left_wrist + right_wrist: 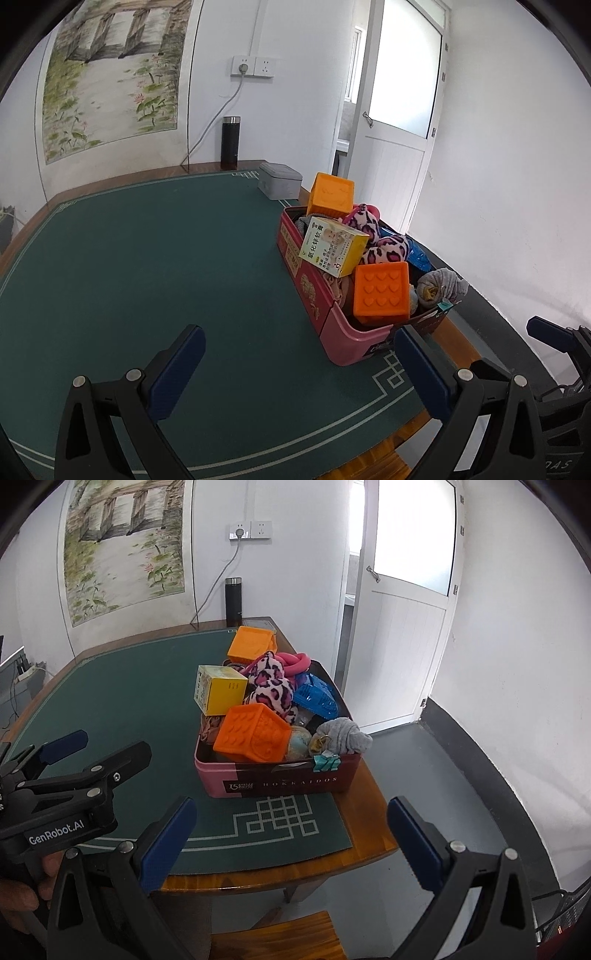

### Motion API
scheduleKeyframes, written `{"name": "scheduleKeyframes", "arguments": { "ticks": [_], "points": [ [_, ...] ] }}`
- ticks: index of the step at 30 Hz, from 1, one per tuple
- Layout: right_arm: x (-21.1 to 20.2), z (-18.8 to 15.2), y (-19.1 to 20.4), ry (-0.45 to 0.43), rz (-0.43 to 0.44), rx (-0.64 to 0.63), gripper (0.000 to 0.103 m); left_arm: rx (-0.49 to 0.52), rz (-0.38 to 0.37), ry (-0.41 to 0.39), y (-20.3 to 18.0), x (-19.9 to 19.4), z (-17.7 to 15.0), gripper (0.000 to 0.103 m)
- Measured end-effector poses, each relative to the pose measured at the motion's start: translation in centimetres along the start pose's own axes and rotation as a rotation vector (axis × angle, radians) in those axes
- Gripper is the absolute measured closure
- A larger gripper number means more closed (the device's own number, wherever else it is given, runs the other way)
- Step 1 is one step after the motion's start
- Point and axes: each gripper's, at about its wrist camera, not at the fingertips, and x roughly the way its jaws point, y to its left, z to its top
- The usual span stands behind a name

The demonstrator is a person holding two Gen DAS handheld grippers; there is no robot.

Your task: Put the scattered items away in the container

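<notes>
A pink tin container [341,341] [273,781] stands at the table's right corner, heaped full. In it lie two orange blocks [380,290] [255,734], a yellow medicine box [334,245] [219,694], a pink leopard plush [384,243] [273,688], a blue item [316,699] and grey socks [441,286] [343,734]. My left gripper [299,354] hangs open over the green mat, left of the tin, with nothing between its fingers. My right gripper [291,827] is open too, back from the tin near the table's front edge.
A green mat [147,266] covers the wooden table [373,834]. At the back stand a grey tin [280,181] and a dark flask [231,142]. A wooden stool [273,938] sits below the front edge. A white door [406,635] is at the right.
</notes>
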Motion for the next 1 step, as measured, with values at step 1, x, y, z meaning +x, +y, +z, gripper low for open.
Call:
{"name": "scheduleKeyframes", "arguments": {
  "ticks": [1],
  "points": [
    [0.15,-0.05,-0.03,0.003,0.008,0.002,0.000,0.002,0.002,-0.005,0.02,-0.06,0.02,0.000]
  ]
}}
